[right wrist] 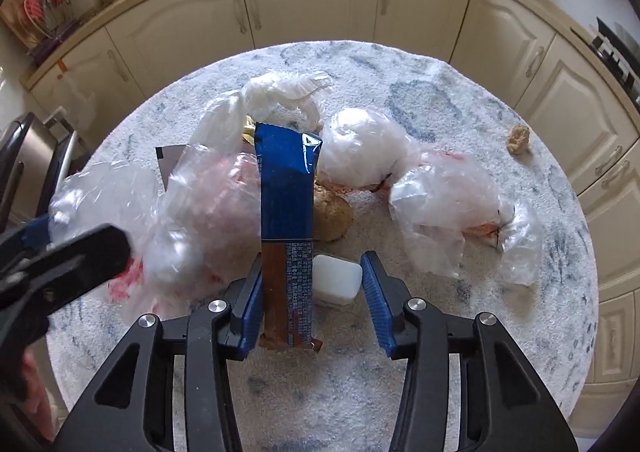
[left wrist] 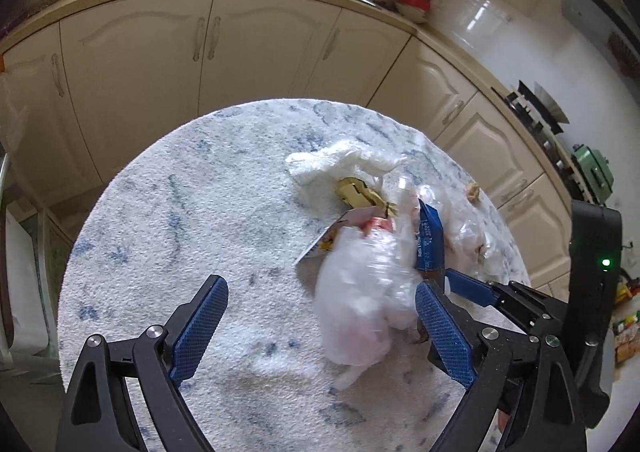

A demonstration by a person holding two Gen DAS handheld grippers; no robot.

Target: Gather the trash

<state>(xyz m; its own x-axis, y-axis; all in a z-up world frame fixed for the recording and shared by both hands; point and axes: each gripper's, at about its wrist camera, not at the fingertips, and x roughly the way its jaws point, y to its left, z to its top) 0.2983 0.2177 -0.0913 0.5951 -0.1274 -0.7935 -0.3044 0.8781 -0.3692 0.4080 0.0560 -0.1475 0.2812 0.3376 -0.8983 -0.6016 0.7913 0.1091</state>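
Right, both grippers hung over the round table with its white-and-blue fleecy cover, where the trash lay heaped. The right gripper had a long blue and brown foil wrapper standing between its blue ribbed fingers: the wrapper leaned against the left-hand finger, while the other finger stood clear of it with a gap, so no squeeze was on it. A small white plastic block lay on the cover in that same gap. Beside the wrapper sat a tan lump and crumpled clear plastic bags. The left gripper was spread wide and empty, a blurred clear plastic bag lying just inside its right-hand finger. Cream cabinets curved behind.
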